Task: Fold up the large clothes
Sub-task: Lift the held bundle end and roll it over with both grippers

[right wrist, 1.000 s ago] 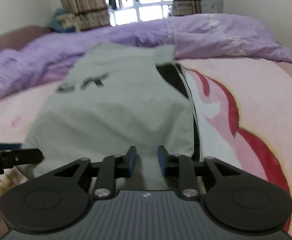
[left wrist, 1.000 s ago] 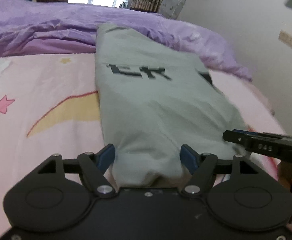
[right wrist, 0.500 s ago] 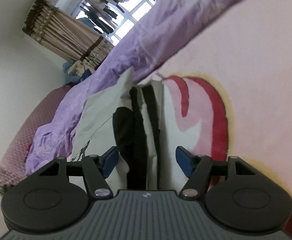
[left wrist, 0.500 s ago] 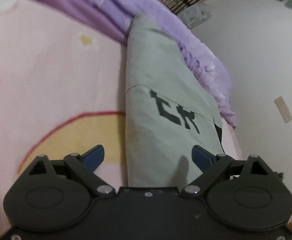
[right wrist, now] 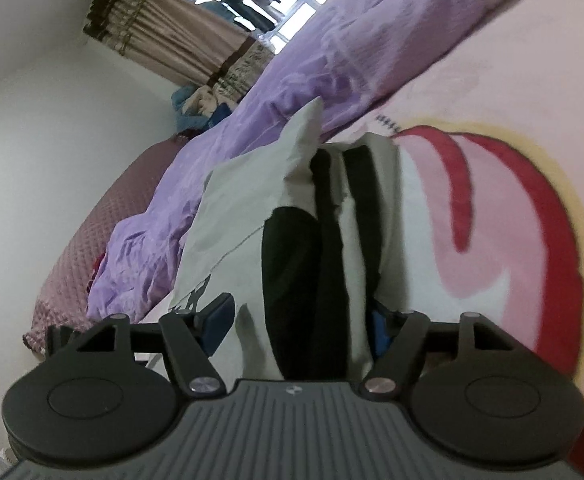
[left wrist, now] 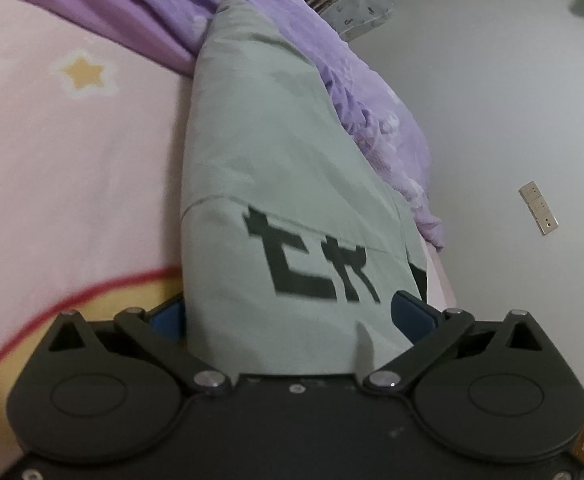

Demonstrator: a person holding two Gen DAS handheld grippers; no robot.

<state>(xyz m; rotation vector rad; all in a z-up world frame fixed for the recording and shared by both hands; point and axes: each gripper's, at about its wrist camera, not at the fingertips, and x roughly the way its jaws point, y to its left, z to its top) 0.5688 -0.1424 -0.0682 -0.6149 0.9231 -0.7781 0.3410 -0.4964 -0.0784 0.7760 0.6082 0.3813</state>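
A grey shirt [left wrist: 276, 184] with black lettering lies folded lengthwise on the pink bed sheet [left wrist: 72, 168]; its far end rests on the purple duvet. My left gripper [left wrist: 292, 316] is open, its blue pads wide apart on either side of the shirt's near end. In the right wrist view the shirt [right wrist: 244, 208] shows black stripes along its right edge. My right gripper [right wrist: 300, 326] is open too, with the near cloth lying between its pads. Neither gripper pinches the cloth.
A crumpled purple duvet [left wrist: 220, 4] [right wrist: 332, 64] lies across the far side of the bed. A white wall [left wrist: 512, 120] runs close along the bed's right side. A curtained window [right wrist: 252, 12] and a mauve headboard [right wrist: 104, 236] stand beyond.
Both grippers opened wider and let go of the shirt's near end. Both cameras rolled and moved closer over the shirt, which now lies flatter on the bed.
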